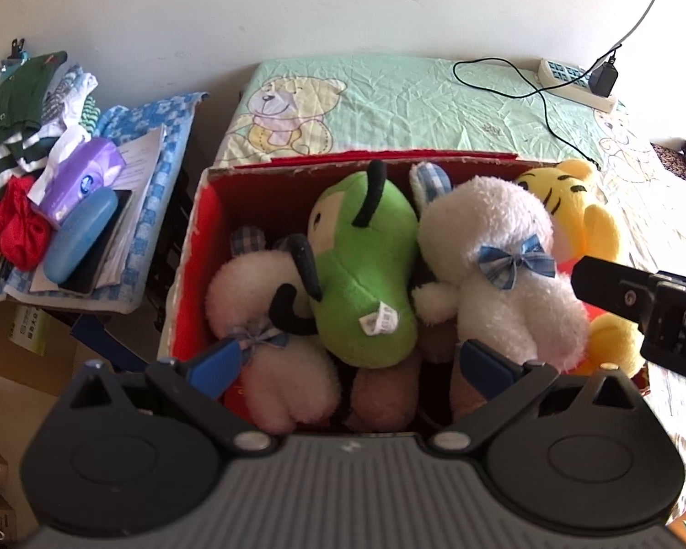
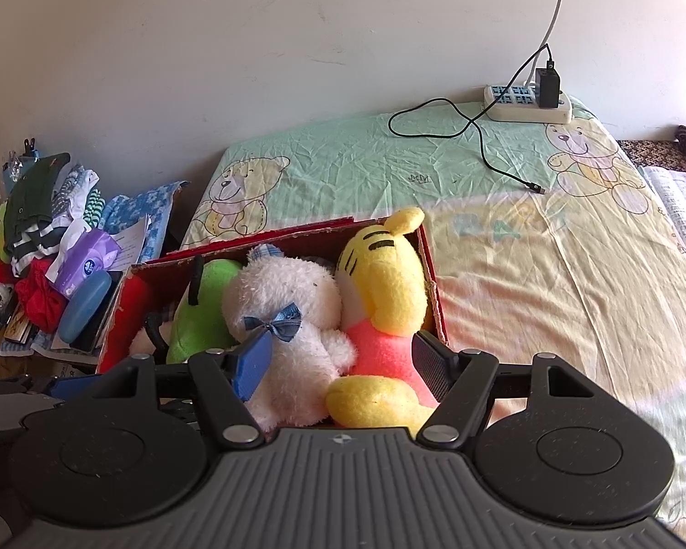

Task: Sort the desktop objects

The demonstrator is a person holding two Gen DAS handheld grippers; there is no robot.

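A red cardboard box (image 1: 196, 228) (image 2: 270, 238) stands on the bed, packed with plush toys. In it are a green plush (image 1: 366, 274) (image 2: 196, 315), a white plush with a blue bow (image 1: 494, 247) (image 2: 288, 293), a yellow tiger plush (image 1: 571, 201) (image 2: 384, 274), a second white plush (image 1: 251, 283) and a brown one (image 1: 379, 393) underneath. My left gripper (image 1: 350, 366) hovers open over the box's near side, holding nothing. My right gripper (image 2: 343, 366) is open too, its fingers straddling the white plush and the tiger. One of its black fingers (image 1: 608, 290) shows in the left wrist view.
The bear-print sheet (image 1: 411, 100) (image 2: 549, 251) carries a power strip (image 1: 576, 84) (image 2: 526, 103) with a black cable (image 2: 480, 142). Left of the bed, a low stand holds a tissue pack (image 1: 82, 178) (image 2: 89, 267), a blue case (image 1: 80, 238) (image 2: 84, 306), papers and clothes.
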